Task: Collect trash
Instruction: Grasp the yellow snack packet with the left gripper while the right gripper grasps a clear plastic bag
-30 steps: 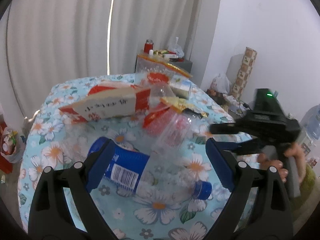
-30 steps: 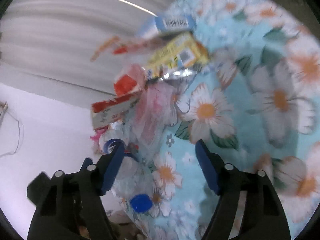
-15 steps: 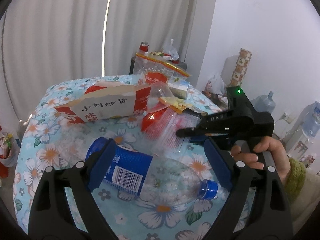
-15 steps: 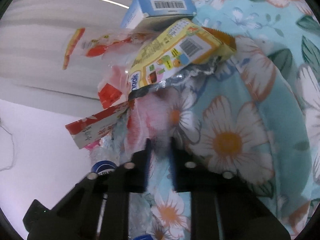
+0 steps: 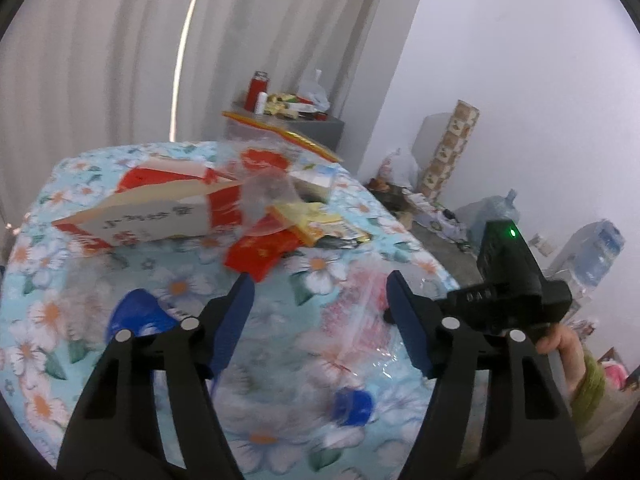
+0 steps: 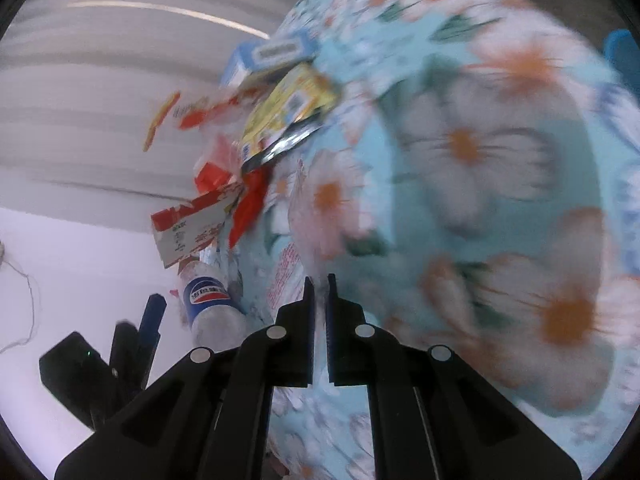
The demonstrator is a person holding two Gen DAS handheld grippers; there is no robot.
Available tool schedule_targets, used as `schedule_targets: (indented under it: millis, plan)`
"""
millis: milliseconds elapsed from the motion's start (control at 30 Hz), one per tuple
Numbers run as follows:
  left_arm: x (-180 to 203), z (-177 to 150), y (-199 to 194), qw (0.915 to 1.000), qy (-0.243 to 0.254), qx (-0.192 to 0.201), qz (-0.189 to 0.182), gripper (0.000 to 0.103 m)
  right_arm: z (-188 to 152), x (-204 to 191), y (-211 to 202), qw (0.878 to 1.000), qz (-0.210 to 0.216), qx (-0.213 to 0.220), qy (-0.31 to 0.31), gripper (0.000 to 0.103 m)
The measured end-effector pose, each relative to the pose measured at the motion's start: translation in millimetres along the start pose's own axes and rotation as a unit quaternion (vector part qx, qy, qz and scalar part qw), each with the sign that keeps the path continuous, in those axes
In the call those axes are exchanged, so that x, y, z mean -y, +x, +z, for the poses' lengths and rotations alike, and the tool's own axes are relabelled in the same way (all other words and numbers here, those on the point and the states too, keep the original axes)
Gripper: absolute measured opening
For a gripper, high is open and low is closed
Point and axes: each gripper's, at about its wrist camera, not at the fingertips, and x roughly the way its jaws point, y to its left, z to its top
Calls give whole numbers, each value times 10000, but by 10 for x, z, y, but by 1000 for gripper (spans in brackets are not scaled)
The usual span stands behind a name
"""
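**Bag Pinched, Lots More Trash to Pick Up**

Right gripper [image 6: 319, 292]: squeezed almost closed, near the right edge of the round table with the light blue flower cloth [image 5: 40, 320]. Seems to be pinching the edge of the thin clear plastic bag with red print [image 6: 285, 270]. Blurry there, so only a best guess.

Left gripper [image 5: 320, 308]: spread wide, holding nothing, hovering over the near side of the table.

Where the trash is:
- Clear plastic bag with red print: flat on the cloth, near right, just beside the right gripper.
- See-through plastic bottle with a blue label and blue cap [image 5: 354, 404]: lying on its side at the near edge, partly hidden under the left gripper.
- Red shiny wrapper [image 5: 260, 252] and yellow snack wrapper [image 5: 308, 220]: piled in the middle, touching.
- Red and white cardboard box [image 5: 148, 216]: far left, tipped over.
- Small blue and white carton [image 6: 272, 52]: far side, behind the yellow one.

How far along: just starting, by the look of it. One bag maybe grabbed. Everything else on the table, not yet picked up.

Containers: no trash bin or sack anywhere in view. Clear bag flat, seems empty. Bottle looks empty, cap on. Inside of the box and carton hidden, cannot tell.
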Motion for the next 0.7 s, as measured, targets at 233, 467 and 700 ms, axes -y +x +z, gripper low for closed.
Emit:
schedule_targets:
  millis: [233,467,700]
  plan:
    - [99,204,374,9985,-304,-409,-192,50,-28,391,-393,9985,101,377,396,5]
    - [-238,407,982,9707,-2040,-1076,-673,50,9,651,-563,9967,336,448,595,5]
    - [-516,396,1430,9338,-3228,-1449,-534,50,50,735,-597,9958,522,433,609,5]
